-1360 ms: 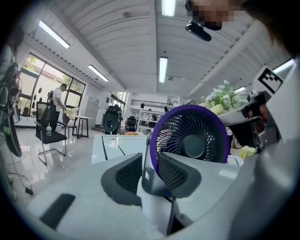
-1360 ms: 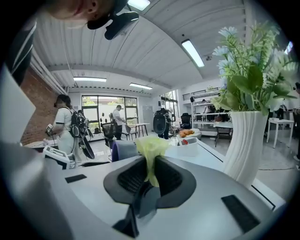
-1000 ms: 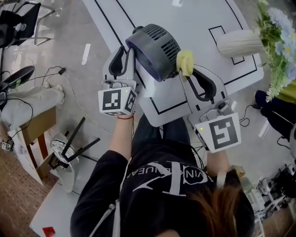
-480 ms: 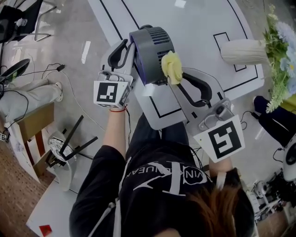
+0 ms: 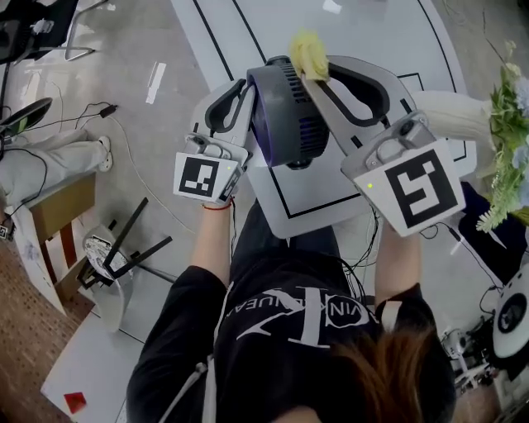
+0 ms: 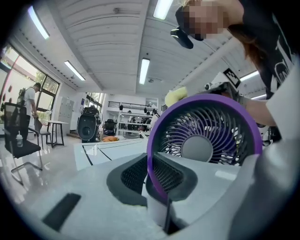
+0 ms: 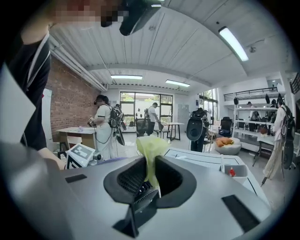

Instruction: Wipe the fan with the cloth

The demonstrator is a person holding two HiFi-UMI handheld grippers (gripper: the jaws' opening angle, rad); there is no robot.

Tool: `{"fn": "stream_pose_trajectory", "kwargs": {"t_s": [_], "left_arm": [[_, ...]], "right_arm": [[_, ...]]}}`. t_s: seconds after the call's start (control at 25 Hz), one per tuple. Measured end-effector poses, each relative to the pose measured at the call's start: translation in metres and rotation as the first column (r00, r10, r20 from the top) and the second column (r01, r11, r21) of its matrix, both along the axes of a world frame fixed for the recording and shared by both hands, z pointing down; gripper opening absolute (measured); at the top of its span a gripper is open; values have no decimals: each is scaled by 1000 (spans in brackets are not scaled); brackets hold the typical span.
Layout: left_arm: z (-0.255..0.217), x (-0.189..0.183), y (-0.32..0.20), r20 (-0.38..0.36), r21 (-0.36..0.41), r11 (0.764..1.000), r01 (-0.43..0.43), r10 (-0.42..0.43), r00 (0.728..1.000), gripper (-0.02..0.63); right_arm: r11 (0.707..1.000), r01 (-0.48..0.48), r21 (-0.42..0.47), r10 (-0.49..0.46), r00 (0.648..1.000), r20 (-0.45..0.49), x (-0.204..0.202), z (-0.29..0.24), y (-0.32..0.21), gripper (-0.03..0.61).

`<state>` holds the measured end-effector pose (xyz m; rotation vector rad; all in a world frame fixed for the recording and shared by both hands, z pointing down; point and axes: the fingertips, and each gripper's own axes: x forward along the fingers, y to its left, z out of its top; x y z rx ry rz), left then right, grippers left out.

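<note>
A: Left hand-held gripper [image 5: 248,99]?
B: Narrow. The jaws have just been closing and pinch the purple rim of the fan [image 5: 289,116], which is over the near edge of the table [image 5: 364,25].
A: Right one?
B: Right hand-held gripper [image 5: 318,70] is clamped on the yellow cloth [image 5: 307,54], with a tuft poking past the tips.
A: Cloth versus fan?
B: Cloth is at the fan's far upper edge, on the dark rear housing. Touching or just beside, can't tell. The fan body lies near-left of the right tips, front grille toward the left gripper.
A: Arms?
B: Right forearm reaches forward past the fan, angled inward. Left goes straight ahead and steadies it. I'd say the right one does the wiping.
</note>
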<state>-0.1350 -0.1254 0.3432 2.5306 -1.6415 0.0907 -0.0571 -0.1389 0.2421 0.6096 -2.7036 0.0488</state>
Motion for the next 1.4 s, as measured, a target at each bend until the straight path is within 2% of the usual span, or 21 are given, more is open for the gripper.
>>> {"fn": "stream_pose_trajectory", "kwargs": {"t_s": [0.12,0.28,0.44,0.6,0.72,0.88,1.08,1.24,1.4], "left_arm": [[0,3,0,-4,6,1000,15,-15,1000,44],[-2,3,0,-16,10,1000,23,-23,1000,44],[1,6,0,9,-10,999,37,-37,999,44],[0,2,-1,-21,-4,998,58,-58,998,44],[-1,2,-1,-1,-12,998,68,-68,998,43],[-6,-5,7,8,-23,992,122,-122,993,11],[-20,-7,26,-30,-12,987,160,-160,987,11],[-30,-9,46,-99,-18,980,197,-197,975,11],[-32,-4,65,-121,-22,978,208,-209,970,11]], "right_arm": [[997,46,-66,-48,998,-35,-12,11,-12,56],[991,92,-94,-97,994,-52,-21,12,-15,55],[991,112,-69,-117,991,-60,-16,8,-8,55],[992,117,-39,-119,992,-51,-10,-3,9,55],[993,119,-11,-120,991,-62,-2,-10,24,55],[994,109,1,-108,991,-83,8,-11,48,55],[994,105,-14,-106,991,-78,17,-7,74,54],[997,82,11,-80,992,-102,21,-1,89,54],[997,67,41,-62,991,-117,25,5,97,54]]}}
